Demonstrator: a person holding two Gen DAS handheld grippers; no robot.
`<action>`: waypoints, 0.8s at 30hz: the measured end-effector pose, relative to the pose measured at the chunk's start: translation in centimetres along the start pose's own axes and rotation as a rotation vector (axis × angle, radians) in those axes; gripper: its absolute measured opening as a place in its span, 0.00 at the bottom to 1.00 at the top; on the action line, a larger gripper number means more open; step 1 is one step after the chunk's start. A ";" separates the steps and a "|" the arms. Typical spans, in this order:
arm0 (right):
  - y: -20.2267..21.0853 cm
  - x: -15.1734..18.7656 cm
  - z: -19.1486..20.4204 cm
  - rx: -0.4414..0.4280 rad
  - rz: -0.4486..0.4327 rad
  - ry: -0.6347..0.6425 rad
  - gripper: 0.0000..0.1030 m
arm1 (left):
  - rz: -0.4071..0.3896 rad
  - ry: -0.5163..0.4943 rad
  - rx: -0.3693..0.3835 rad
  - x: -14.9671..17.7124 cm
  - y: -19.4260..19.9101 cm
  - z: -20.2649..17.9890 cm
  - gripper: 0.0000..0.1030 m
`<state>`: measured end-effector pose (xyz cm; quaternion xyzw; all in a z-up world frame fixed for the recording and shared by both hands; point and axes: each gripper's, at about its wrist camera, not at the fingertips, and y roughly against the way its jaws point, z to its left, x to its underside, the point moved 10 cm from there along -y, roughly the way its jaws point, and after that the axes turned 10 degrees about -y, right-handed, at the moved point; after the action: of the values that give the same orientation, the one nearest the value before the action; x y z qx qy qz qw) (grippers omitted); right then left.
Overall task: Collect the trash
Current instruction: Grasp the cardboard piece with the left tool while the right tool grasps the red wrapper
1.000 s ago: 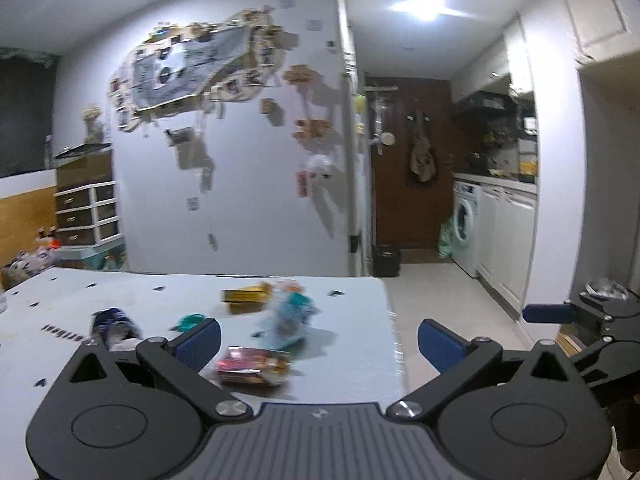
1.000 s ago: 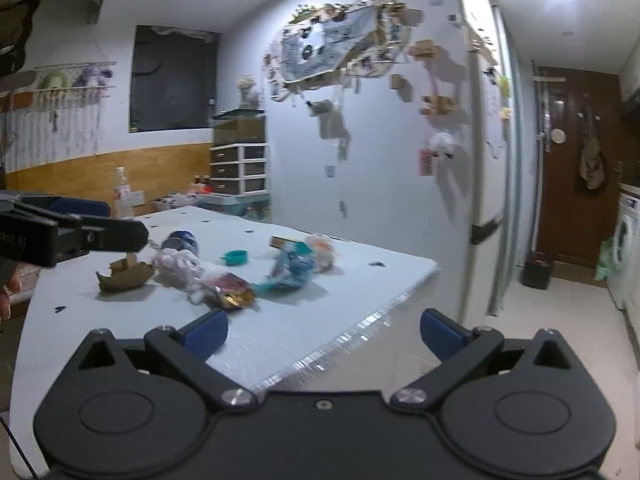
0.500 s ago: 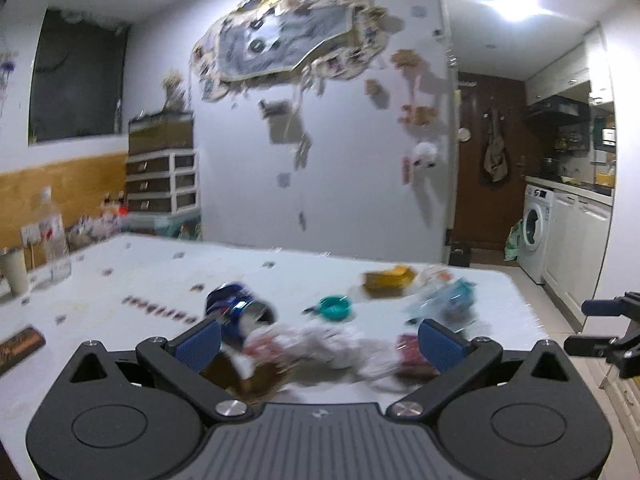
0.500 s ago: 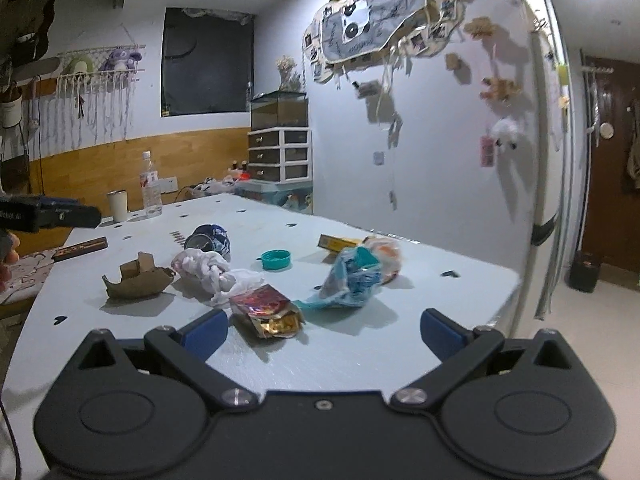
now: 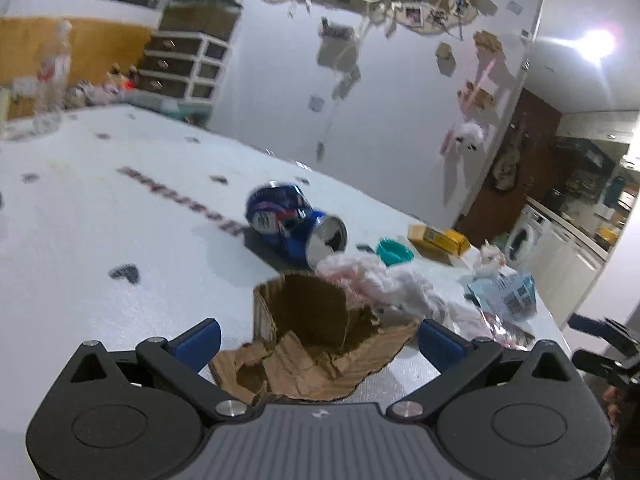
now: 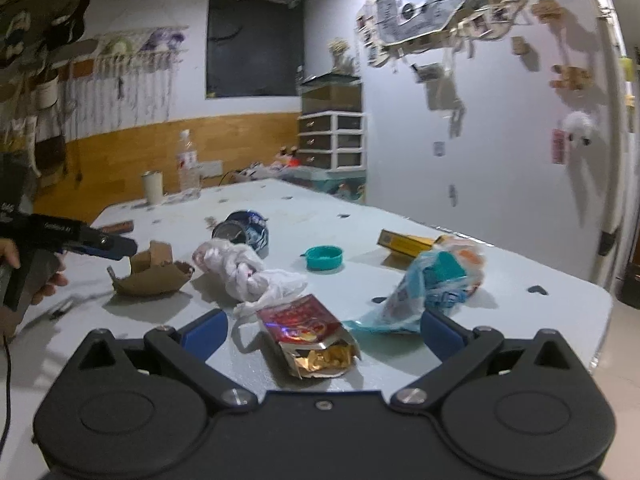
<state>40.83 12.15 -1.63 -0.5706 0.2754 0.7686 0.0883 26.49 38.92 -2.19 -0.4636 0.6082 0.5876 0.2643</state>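
The left gripper [image 5: 318,338] stands spread wide with the torn cardboard scrap [image 5: 316,344] lying between its blue pads, not yet pinched; in the right wrist view the same scrap [image 6: 154,276] sits on the white worktop [image 6: 520,276] just beside that gripper's tip. The right gripper [image 6: 324,334] is likewise released and holds nothing, with the red snack packet [image 6: 310,336] in front of it between its fingers.

The cardboard looks light and fairly stiff but ragged — its upright curled wall is probably the best place to grip, since the flat torn flaps would likely bend or slide under the pads. The snack packet appears thin, glossy and crinkly, so it may slip; pinching across its torn-open end, where the foil bunches, should hold better than the smooth face.

Behind these lie the crumpled white plastic bag [image 6: 252,276] — soft, nearly weightless, graspable anywhere in its bunched middle — and the blue drink can [image 5: 294,224] on its side, which could roll or dent. Further off are a teal cap [image 6: 325,258], a yellow carton [image 6: 406,242] and a pale blue wrapper [image 6: 434,284].
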 end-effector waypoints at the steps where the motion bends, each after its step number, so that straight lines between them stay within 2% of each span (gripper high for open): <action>1: -0.3 0.0 0.1 -0.009 0.004 0.007 1.00 | 0.011 -0.004 0.016 0.2 -0.3 -0.1 1.00; 4: -1.4 0.3 0.6 -0.050 0.036 0.038 1.00 | 0.051 -0.025 0.068 1.0 -1.2 -0.8 1.00; 9: -3.3 0.9 0.9 -0.078 0.102 0.088 1.00 | 0.087 -0.068 0.104 1.9 -1.1 -2.7 1.00; 17: -4.6 0.5 0.4 -0.112 0.144 0.044 0.97 | 0.153 -0.182 0.208 3.9 -0.1 -8.5 1.00; 19: -5.1 1.0 0.7 -0.128 0.184 0.051 0.88 | 0.167 -0.208 0.219 4.3 0.1 -9.8 1.00; 21: -5.7 1.6 1.0 -0.140 0.228 0.064 0.83 | 0.176 -0.235 0.200 4.4 0.4 -10.6 1.00; 24: -5.9 2.1 1.3 -0.152 0.256 0.077 0.69 | 0.174 -0.281 0.113 4.1 0.5 -10.8 1.00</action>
<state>41.73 17.42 -5.20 -0.5650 0.2901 0.7697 -0.0645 26.70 27.49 -3.70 -0.3070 0.6353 0.6320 0.3205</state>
